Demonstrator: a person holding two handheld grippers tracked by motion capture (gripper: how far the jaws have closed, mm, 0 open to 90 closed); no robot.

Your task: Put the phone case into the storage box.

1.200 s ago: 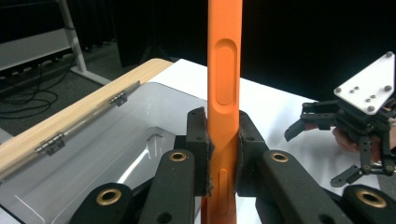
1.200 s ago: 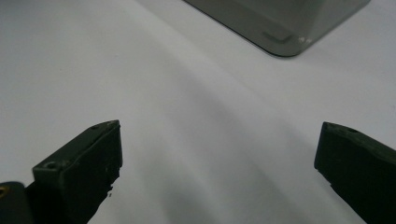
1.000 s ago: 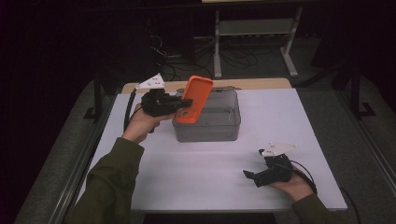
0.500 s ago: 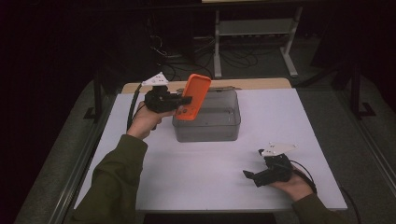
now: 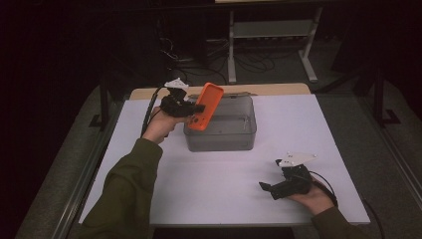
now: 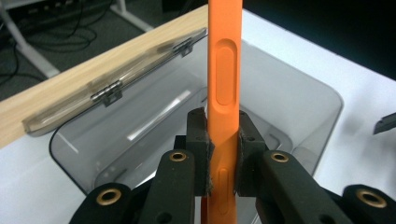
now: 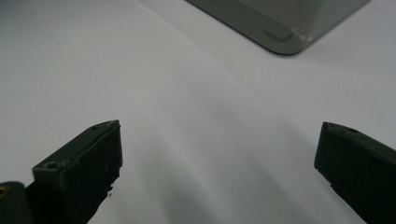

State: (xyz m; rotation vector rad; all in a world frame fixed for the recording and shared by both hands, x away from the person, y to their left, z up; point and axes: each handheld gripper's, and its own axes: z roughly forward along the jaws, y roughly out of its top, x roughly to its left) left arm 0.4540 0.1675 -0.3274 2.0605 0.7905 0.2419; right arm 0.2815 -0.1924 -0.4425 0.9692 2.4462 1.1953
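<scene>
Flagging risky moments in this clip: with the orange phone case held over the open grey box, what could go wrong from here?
1. The left gripper pinches the orange phone case only near its lower end, by its thin edges; it could pivot or slip.
2. The case hangs tilted over the near-left rim of the grey box; lowered like that, it might catch the rim.
3. The right gripper rests open, away from the box, which may slide if bumped.

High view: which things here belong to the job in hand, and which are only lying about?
In the job:
- orange phone case, gripped by the left tongs
- grey plastic box, lid open

Lying about:
- metal rack
- floor cables
- right tongs, open, idle
</scene>
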